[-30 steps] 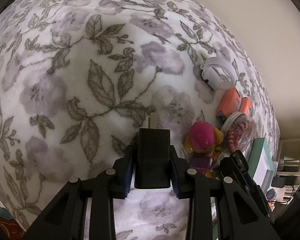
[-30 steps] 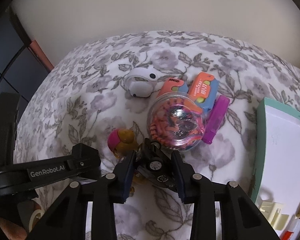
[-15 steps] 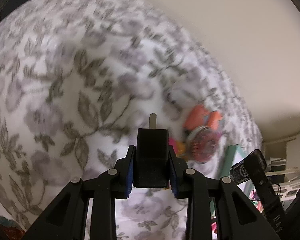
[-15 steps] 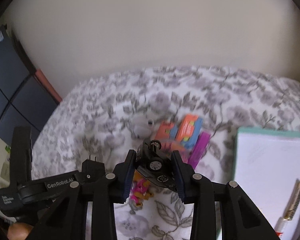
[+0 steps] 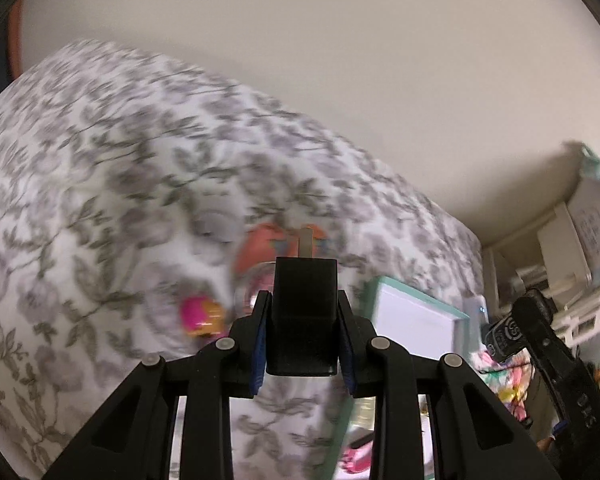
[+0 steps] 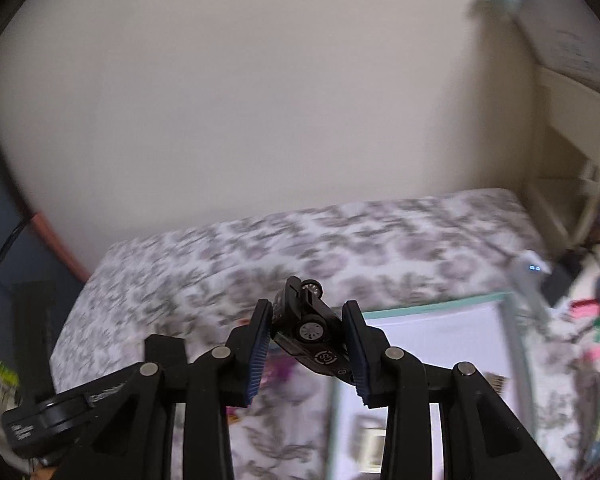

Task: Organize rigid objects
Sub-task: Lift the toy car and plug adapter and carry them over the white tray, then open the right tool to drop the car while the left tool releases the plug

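Note:
My left gripper (image 5: 303, 322) is shut on a black plug adapter (image 5: 303, 312), its metal prongs pointing away, held well above the floral bedcover (image 5: 100, 208). My right gripper (image 6: 309, 334) is shut on a small black toy car (image 6: 308, 332), tilted with its wheels showing. Down on the cover, blurred, lie a pink and yellow toy figure (image 5: 200, 314), orange packets (image 5: 260, 244) and a clear round container (image 5: 246, 286). A teal-edged white box (image 5: 412, 316) (image 6: 436, 328) sits to the right of them.
A cream wall (image 6: 260, 100) rises behind the bed. Shelves and boxes (image 5: 572, 240) crowd the right side, with a white shelf unit (image 6: 572, 128) in the right wrist view. The other gripper's body (image 6: 80, 404) shows at lower left, and likewise another gripper body (image 5: 540, 344) at right.
Both grippers have risen away from the bedcover with the adapter and the toy car still held. The objects on the cover look smaller and more of the wall shows.

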Tool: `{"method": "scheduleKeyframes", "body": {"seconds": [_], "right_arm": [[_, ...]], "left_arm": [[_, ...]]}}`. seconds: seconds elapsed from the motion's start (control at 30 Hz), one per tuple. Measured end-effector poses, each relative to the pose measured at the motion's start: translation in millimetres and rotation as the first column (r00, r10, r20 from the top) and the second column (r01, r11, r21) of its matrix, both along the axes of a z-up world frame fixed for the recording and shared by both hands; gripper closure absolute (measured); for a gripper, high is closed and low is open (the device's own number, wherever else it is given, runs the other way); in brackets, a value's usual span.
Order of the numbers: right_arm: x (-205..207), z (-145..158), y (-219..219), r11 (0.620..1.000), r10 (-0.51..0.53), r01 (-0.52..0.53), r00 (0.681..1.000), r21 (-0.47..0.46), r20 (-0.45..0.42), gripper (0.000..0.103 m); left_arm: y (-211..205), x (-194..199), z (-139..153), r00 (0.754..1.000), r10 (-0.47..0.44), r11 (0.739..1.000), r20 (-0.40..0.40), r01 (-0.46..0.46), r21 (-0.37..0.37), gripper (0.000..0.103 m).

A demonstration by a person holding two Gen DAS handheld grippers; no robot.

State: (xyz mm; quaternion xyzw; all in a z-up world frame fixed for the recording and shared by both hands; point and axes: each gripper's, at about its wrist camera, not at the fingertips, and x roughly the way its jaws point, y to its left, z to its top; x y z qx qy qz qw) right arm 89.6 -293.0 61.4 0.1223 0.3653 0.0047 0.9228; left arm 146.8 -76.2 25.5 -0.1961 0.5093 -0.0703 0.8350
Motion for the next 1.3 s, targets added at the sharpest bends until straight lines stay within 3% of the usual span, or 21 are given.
{"method": "scheduleKeyframes", "body": {"seconds": [0.17,0.33,0.5,0.57,0.7,0.9,1.1,1.3], "right_arm": [[-8.5,2.1,-45.6,0.992,-0.121,0.122,0.993,0.014,-0.011,0.065],[-10.9,-3.1,-72.1,0.978,-0.205,0.203,0.978,-0.04,-0.036,0.065],[-4.3,-18.0,-84.4,0.973,-0.223,0.216,0.971,-0.076,-0.084,0.065],[4.4,-36.8,-85.5,0.978,-0.202,0.192,0.97,-0.085,-0.138,0.065],[16.2,-75.0,-90.8,0.975,-0.215,0.196,0.945,-0.101,-0.244,0.065],[22.1,-111.1,-91.4,0.975,-0.216,0.186,0.918,-0.121,-0.332,0.064],[22.4,-132.0,-95.5,0.973,-0.227,0.191,0.892,-0.13,-0.391,0.064],[23.8,-138.4,-94.6,0.974,-0.223,0.185,0.885,-0.132,-0.408,0.064]], "left_arm": [[-52.8,2.9,4.1,0.992,-0.12,0.992,0.029,0.119,0.028,0.072],[-102.4,8.7,-15.4,0.974,-0.225,0.972,0.002,0.224,0.068,0.072],[-133.2,7.5,-43.3,0.955,-0.295,0.951,-0.029,0.296,0.086,0.072],[-141.7,5.5,-53.0,0.948,-0.314,0.942,-0.045,0.317,0.11,0.072],[-147.7,8.0,-72.6,0.943,-0.324,0.938,-0.072,0.33,0.108,0.072],[-155.3,8.7,-86.1,0.936,-0.339,0.931,-0.09,0.348,0.112,0.072],[-159.6,7.2,-92.2,0.929,-0.355,0.922,-0.109,0.367,0.121,0.072],[-159.0,8.7,-100.4,0.926,-0.35,0.923,-0.143,0.367,0.118,0.072]]}}
